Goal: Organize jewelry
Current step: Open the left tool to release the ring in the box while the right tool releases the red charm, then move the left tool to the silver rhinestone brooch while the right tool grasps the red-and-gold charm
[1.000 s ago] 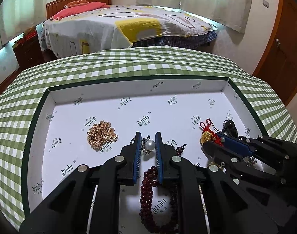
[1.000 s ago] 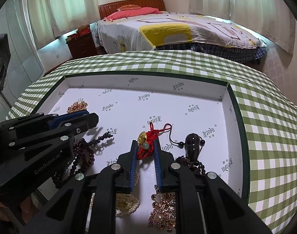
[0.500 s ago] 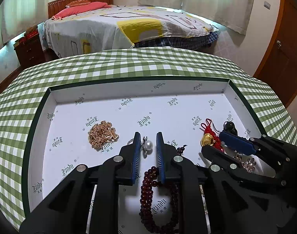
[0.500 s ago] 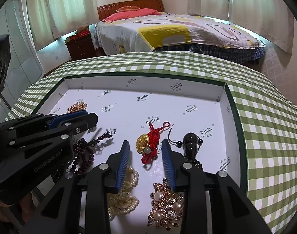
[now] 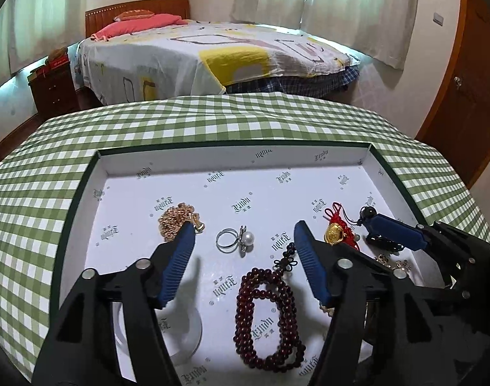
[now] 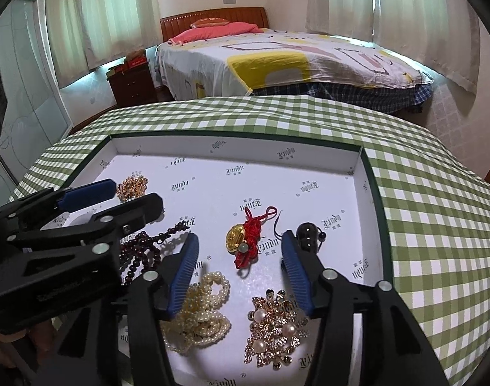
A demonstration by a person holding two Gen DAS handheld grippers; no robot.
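Note:
A shallow white box (image 5: 193,160) (image 6: 232,143) on the checked table holds the jewelry. My left gripper (image 5: 243,230) is opening; a silver pearl ring (image 5: 233,241) lies free on the box floor between its blue fingertips. A dark red bead bracelet (image 5: 265,308) (image 6: 142,251) lies below it, a gold chain (image 5: 177,222) (image 6: 132,186) to the left. My right gripper (image 6: 240,241) is opening too; the gold charm with red knot (image 6: 245,239) (image 5: 336,231) rests loose between its tips. A black gourd pendant (image 6: 307,236), a pearl strand (image 6: 201,308) and a pearl brooch (image 6: 275,328) lie nearby.
A clear round bangle (image 5: 183,337) lies at the box's near left. The green-and-white checked tablecloth (image 5: 212,122) surrounds the box. Behind the table stand a bed (image 5: 212,54), a dark nightstand (image 5: 51,90) and a wooden door (image 5: 463,74).
Both grippers went from shut to open. The left let go of the pearl ring, the right let go of the gold charm; both pieces now lie on the box floor.

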